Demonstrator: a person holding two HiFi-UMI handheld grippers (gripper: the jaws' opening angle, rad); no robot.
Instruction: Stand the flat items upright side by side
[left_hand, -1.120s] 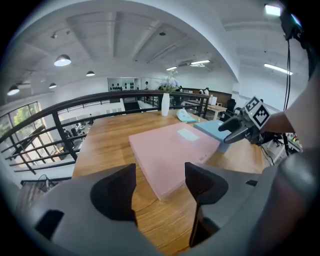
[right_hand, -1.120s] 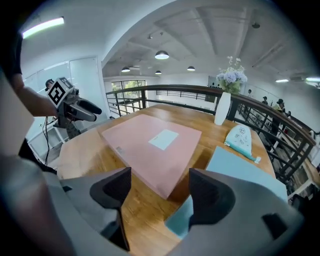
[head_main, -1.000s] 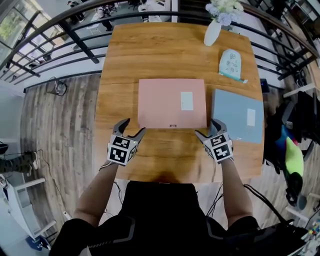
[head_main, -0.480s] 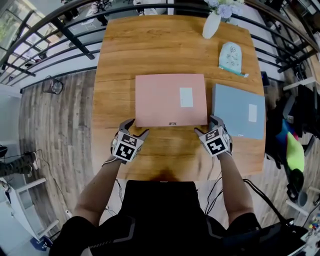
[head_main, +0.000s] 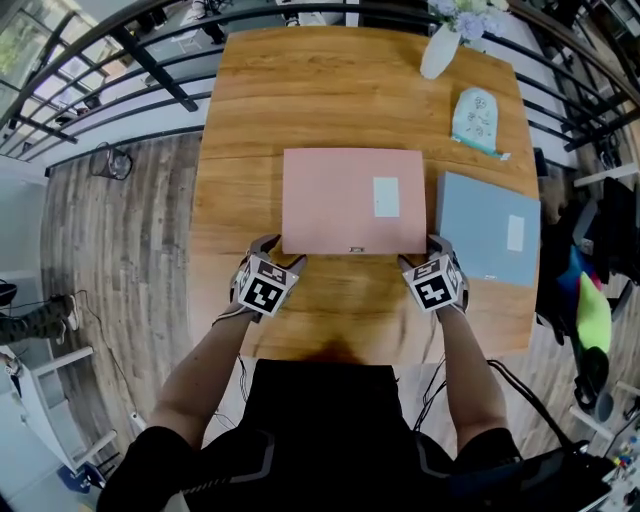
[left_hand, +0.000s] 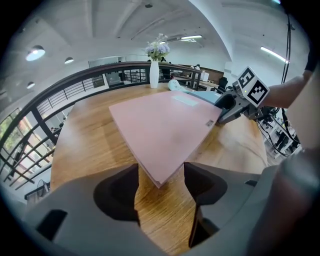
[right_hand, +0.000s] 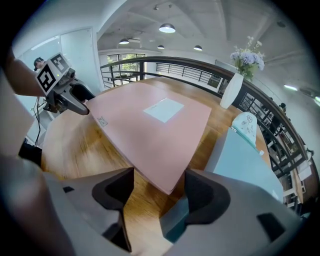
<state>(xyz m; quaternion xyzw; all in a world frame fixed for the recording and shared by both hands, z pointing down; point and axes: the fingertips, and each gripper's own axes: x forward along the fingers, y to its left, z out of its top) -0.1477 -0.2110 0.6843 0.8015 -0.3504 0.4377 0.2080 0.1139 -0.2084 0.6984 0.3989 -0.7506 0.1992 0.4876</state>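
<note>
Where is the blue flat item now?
In the head view, the blue flat item lies on the right, just beside the pink flat item, below the patterned pouch.

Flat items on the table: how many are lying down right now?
3. A pink board lies at the table's centre, a blue board just right of it, and a small mint patterned item beyond the blue one, near the white vase. Nothing appears hidden.
</note>
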